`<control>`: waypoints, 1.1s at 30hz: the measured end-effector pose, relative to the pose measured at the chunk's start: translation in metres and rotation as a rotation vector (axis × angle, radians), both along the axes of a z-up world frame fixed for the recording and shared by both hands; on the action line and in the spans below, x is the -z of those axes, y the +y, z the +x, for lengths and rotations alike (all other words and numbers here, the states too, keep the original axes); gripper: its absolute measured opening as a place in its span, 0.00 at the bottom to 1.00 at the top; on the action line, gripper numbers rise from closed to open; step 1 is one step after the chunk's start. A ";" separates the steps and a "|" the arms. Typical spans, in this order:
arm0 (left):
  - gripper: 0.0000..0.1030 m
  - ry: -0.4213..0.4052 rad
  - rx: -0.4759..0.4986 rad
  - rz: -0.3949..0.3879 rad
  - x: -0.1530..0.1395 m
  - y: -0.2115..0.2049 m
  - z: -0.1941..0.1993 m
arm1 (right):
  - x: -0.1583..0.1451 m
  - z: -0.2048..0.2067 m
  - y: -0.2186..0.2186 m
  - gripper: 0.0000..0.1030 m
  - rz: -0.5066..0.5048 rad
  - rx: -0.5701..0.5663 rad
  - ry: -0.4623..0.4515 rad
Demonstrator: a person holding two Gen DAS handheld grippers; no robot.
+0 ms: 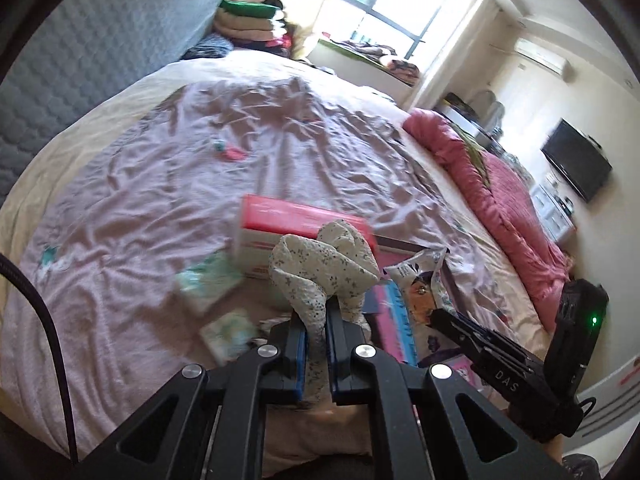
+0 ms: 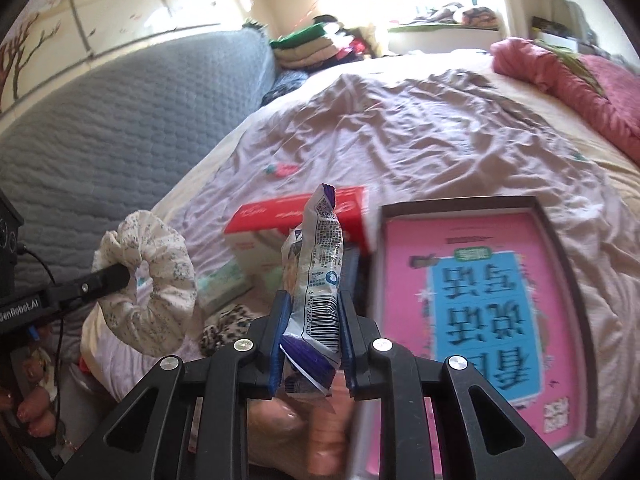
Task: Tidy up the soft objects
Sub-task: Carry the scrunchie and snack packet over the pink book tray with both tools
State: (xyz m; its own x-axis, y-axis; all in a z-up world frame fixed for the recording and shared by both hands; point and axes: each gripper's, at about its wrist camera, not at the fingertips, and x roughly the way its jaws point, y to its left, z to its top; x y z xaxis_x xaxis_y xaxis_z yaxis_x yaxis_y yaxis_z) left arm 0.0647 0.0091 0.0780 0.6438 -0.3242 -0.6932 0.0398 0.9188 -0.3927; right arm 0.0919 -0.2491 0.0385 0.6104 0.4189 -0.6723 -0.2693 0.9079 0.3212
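Left gripper (image 1: 316, 320) jaws clamped on a floral scrunchie (image 1: 326, 264), held up off the bed; its lower part is pinched flat between the blue pads (image 1: 300, 356) and runs out of sight below them. In the right wrist view the same scrunchie (image 2: 150, 284) shows as a full ring with one black finger through its hole.

Right gripper (image 2: 312, 320) jaws closed on a plastic snack packet (image 2: 316, 272), upright, barcode facing the camera, purple end crumpled between the pads. Packet hides part of the red and white box (image 2: 280, 220) behind it. From the left wrist view the packet (image 1: 420, 280) is partly cut off by the right gripper's finger.

Tray (image 2: 560, 256) on the pink sheet (image 1: 160, 160), holding a pink and blue book (image 2: 480, 304); near edge of tray blurred, bottom cut off by gripper body.

Green packs (image 1: 208, 280) beside the box, blurred, label unreadable. Leopard-print fabric thing (image 2: 224, 324) by the box, half hidden behind the gripper. Skin-toned blur under the right gripper, cannot tell what.
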 end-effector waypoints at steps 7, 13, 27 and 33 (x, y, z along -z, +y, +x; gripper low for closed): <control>0.08 0.005 0.115 0.028 -0.001 -0.065 0.002 | -0.006 -0.013 -0.049 0.23 -0.012 0.093 -0.009; 0.08 0.032 0.207 0.069 0.011 -0.119 0.007 | -0.002 -0.022 -0.091 0.23 -0.035 0.167 -0.002; 0.08 0.132 0.334 0.111 0.053 -0.193 0.019 | 0.029 -0.028 -0.145 0.23 -0.028 0.264 0.076; 0.08 0.182 0.370 0.132 0.073 -0.208 0.020 | 0.051 -0.025 -0.148 0.23 -0.027 0.265 0.135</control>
